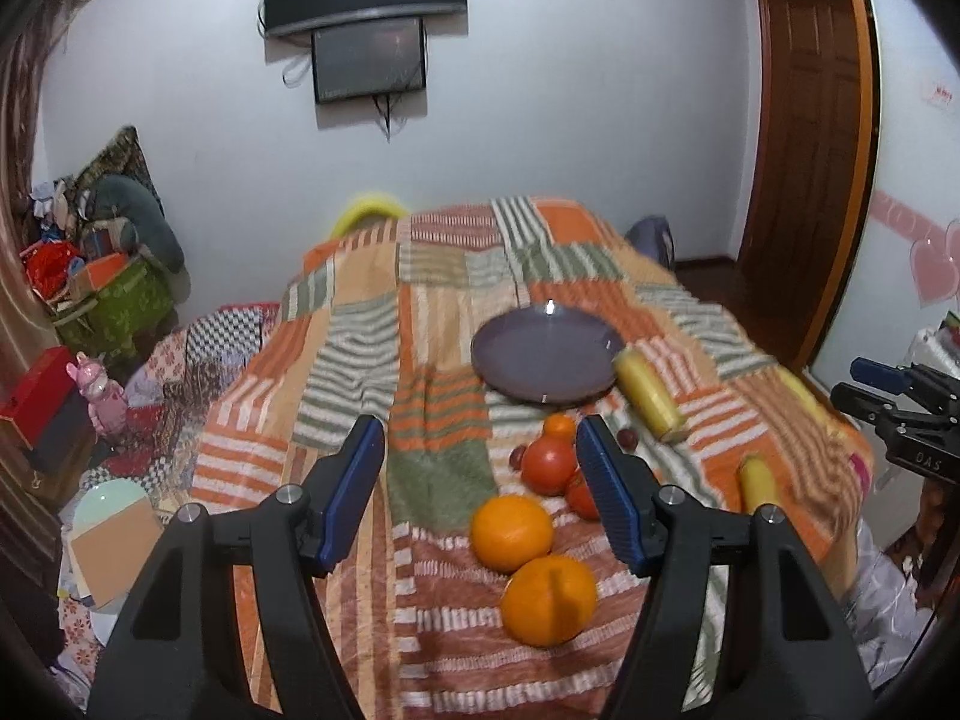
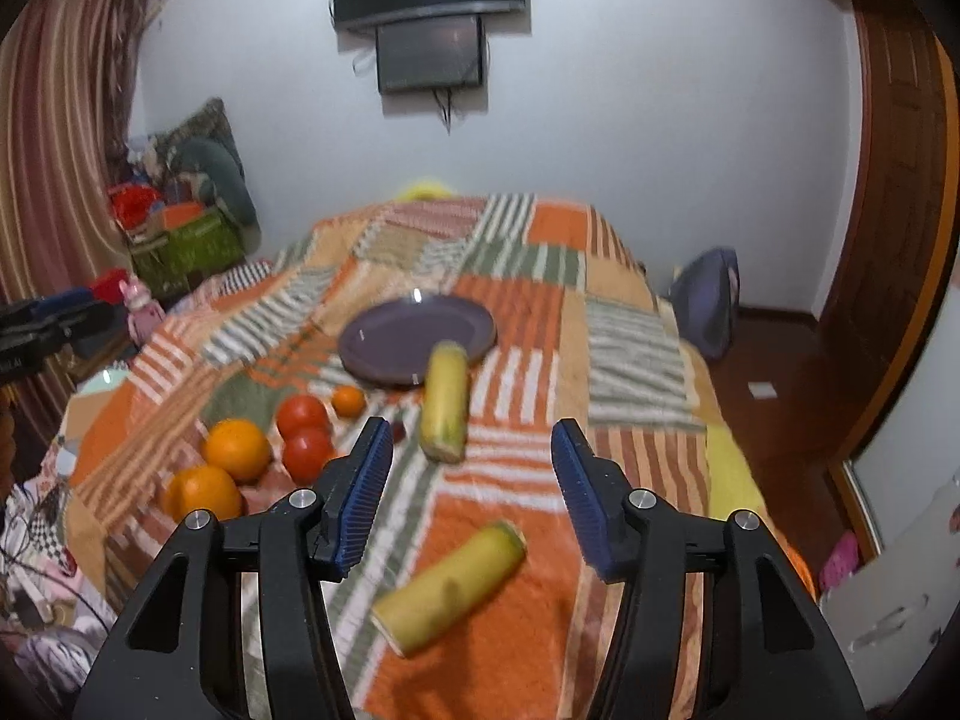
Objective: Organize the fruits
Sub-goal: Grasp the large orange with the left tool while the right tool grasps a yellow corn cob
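A purple plate [image 1: 543, 354] [image 2: 414, 333] lies empty on the patchwork cloth. In the left wrist view, two oranges [image 1: 511, 532] [image 1: 549, 600] lie nearest, with two tomatoes [image 1: 547, 463], a small mandarin [image 1: 559, 425] and dark grapes [image 1: 518, 456] behind them. My left gripper [image 1: 480, 480] is open and empty above the oranges. A yellow cut piece [image 2: 445, 401] lies by the plate's rim. Another yellow piece [image 2: 447, 591] lies below my right gripper [image 2: 471, 492], which is open and empty. The right gripper also shows in the left wrist view [image 1: 888, 396].
The cloth-covered table [image 2: 636, 324] drops off at its right and left edges. Clutter, boxes and a pink toy [image 1: 99, 393] sit on the floor at left. A backpack [image 2: 705, 300] lies on the floor at right. A wooden door [image 1: 810, 150] stands at the right.
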